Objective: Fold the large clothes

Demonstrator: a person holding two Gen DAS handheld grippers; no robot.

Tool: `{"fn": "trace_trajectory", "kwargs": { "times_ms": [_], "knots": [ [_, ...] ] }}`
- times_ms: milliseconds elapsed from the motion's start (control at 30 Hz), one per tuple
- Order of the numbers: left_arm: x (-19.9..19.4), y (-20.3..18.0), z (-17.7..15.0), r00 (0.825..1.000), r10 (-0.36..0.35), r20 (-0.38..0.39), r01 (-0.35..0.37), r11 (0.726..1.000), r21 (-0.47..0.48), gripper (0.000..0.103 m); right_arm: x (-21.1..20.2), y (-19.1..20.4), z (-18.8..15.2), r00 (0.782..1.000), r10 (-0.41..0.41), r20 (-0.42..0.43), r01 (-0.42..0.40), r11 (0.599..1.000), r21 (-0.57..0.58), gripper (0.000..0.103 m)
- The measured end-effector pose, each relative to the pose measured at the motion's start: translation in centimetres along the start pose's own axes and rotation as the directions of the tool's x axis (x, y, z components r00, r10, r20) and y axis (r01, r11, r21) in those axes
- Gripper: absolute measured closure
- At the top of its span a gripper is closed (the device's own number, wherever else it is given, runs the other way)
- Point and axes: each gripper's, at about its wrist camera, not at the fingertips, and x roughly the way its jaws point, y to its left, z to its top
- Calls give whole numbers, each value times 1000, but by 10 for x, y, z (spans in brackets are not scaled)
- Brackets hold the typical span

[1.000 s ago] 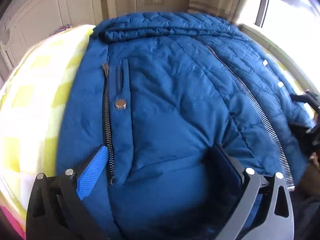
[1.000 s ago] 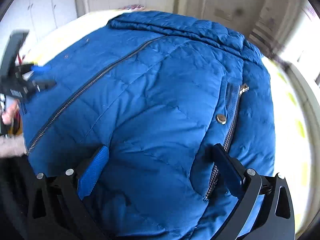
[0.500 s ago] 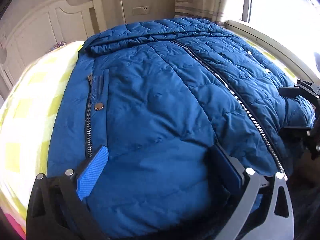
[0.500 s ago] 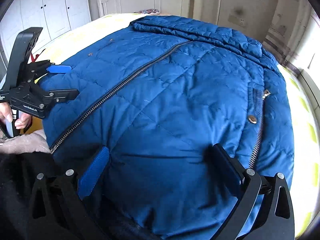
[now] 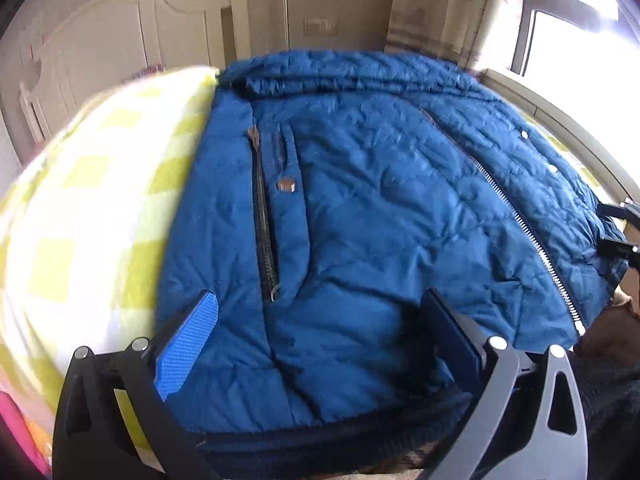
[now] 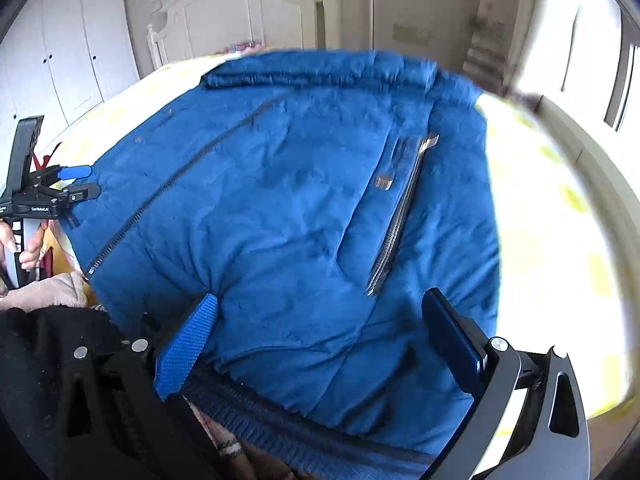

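Since half a second ago both cameras have tilted and drawn back toward the near hem of the blue quilted jacket (image 5: pixel 360 200): the dark ribbed hem band (image 5: pixel 320 440) now shows across the bottom of both views, where before only quilted fabric filled the space between the fingers. In the left wrist view the left pocket zipper (image 5: pixel 264 232) and its snap (image 5: pixel 286 185) have slid toward the middle of the frame, and the yellow-and-white checked bedcover (image 5: pixel 92 208) takes up more of the left side. The left gripper (image 5: pixel 320 320) has its fingers wide apart over the near left part of the jacket, gripping nothing; the right gripper (image 6: pixel 320 320) is likewise spread wide over the near right part, with the right pocket zipper (image 6: pixel 396 216) now blurred by motion. In the right wrist view the left gripper appears at the far left edge, held by a hand (image 6: pixel 24 240), close to the lower end of the main front zipper (image 6: pixel 180 176). The jacket lies flat and zipped on the bed, collar at the far end, hem nearest. Beyond it stand a white headboard (image 6: pixel 240 16), white wardrobe doors (image 6: pixel 68 60) at far left, a beige wall with a switch plate (image 5: pixel 320 26), curtains, and a bright window (image 5: pixel 576 28) on the right.
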Motion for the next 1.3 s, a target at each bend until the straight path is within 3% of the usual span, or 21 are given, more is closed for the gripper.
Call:
{"fn": "trace_trajectory", "kwargs": {
  "times_ms": [100,200,267,433,567,733,767,800,967,1000,1067,1100,1133,1167,1233,1300],
  "knots": [
    [-9,11,1,999,23,27,-22,999,-28,2,-12,-18,2,998,-60,30,59,998,35,6],
    [7,34,-5,998,50,-48,-55,993,-105,2,8,-42,-10,994,-95,-55,101,988,118,6],
    [10,41,-10,999,35,-37,-39,991,-128,2,12,-50,-20,997,-65,-37,71,984,165,4],
    [-1,44,-7,998,57,-15,-58,989,-133,2,6,-50,-17,994,-99,-41,104,985,141,5],
    [-4,53,-8,997,68,-24,-71,985,-157,2,3,-49,-23,997,-55,-53,63,986,153,5],
    [3,47,-15,999,23,-35,-28,988,-151,2,-6,-40,-36,998,-49,-34,54,979,194,4],
    [4,44,-14,999,16,-35,-21,990,-139,2,-4,-38,-34,998,-56,-35,62,980,190,6],
    [5,40,-13,999,13,-35,-18,991,-133,2,-4,-35,-32,998,-52,-25,56,980,192,17],
    [17,31,-4,999,26,-20,-28,993,-111,2,7,-25,-21,999,-30,25,25,981,191,26],
    [19,30,-1,999,24,-21,-26,994,-110,2,8,-27,-19,999,-20,35,12,979,203,32],
    [21,29,3,1000,13,-14,-15,995,-98,15,8,-33,-16,998,2,57,-15,974,227,49],
    [20,29,4,1000,1,1,-1,996,-88,44,7,-34,-17,997,21,68,-36,971,236,57],
    [17,30,5,999,-48,13,50,994,-98,63,6,-34,-18,997,26,75,-43,970,241,59],
    [15,33,4,994,-104,18,105,987,-119,69,5,-35,-19,996,30,84,-51,967,249,64],
    [10,33,1,991,-131,35,134,984,-118,77,-2,-39,-23,994,39,100,-65,959,276,72],
    [-2,33,-3,984,-172,52,177,976,-129,80,-14,-46,-28,992,60,114,-92,950,300,78]
  ]
}}
